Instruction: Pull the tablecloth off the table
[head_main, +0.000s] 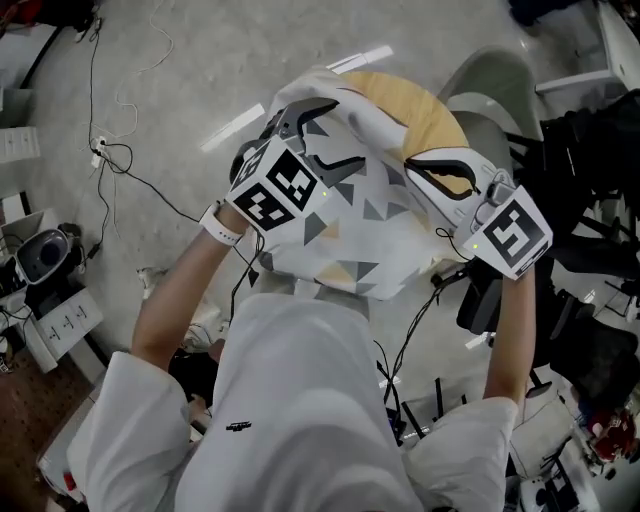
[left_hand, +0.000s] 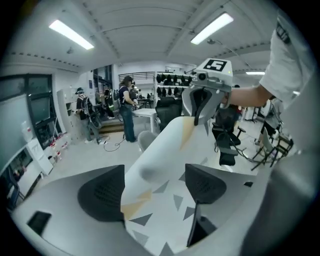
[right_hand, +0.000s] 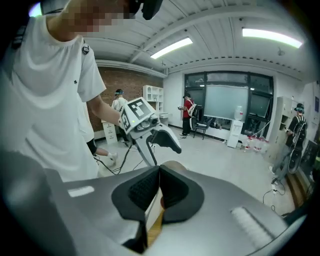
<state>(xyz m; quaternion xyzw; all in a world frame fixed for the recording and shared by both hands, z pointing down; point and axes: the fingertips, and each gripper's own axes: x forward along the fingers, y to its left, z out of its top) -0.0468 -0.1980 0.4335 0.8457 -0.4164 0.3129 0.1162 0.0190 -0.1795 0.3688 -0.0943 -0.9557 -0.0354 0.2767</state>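
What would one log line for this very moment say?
left claw: open, tablecloth lying loose inside | right claw: shut on tablecloth | table: wooden top partly uncovered

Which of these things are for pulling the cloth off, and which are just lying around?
For the job:
- tablecloth, bunched up above the round wooden table
- right gripper, shut on the tablecloth
- left gripper, jaws open, cloth running between them

Just lying about:
- grey chair beyond the table
- cables on the floor
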